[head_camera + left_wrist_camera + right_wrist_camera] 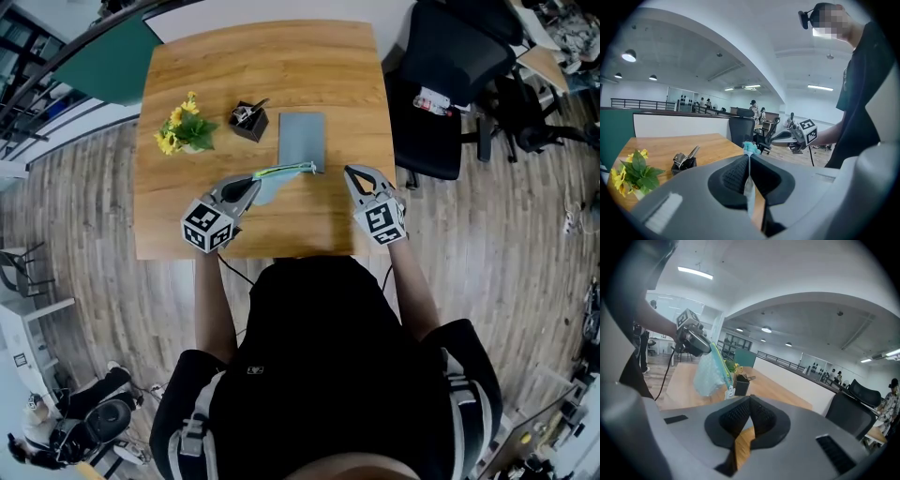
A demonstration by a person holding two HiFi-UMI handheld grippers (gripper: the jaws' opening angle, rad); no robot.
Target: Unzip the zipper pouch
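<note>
- Pale blue fabric, that is the zipper pouch (272, 183): it is lifted off the wooden table (281, 66) and hangs in the air over the near edge instead of lying flat
- The left gripper (253, 185) has 1 end of it; I read that as an anchor, so the zip (292, 170) stretches sideways toward the other hand and a tug along it would not drag the whole bag
- Its jaws are pressed together on a thin fold of the fabric, a pale strip caught between the dark pads (732, 176)
- The right gripper (353, 174) sits just beside the pouch's free end without touching it, jaws clamped together on nothing, only bare wood showing below them
- In the right gripper view the zipper pull (730, 391) dangles at the low end of the zip, ungripped, and the zip looks closed as far as I can tell
- The yellow flowers (183, 127), black holder (249, 120) and grey pad (302, 139) stay further back on the table, well apart from both grippers
</note>
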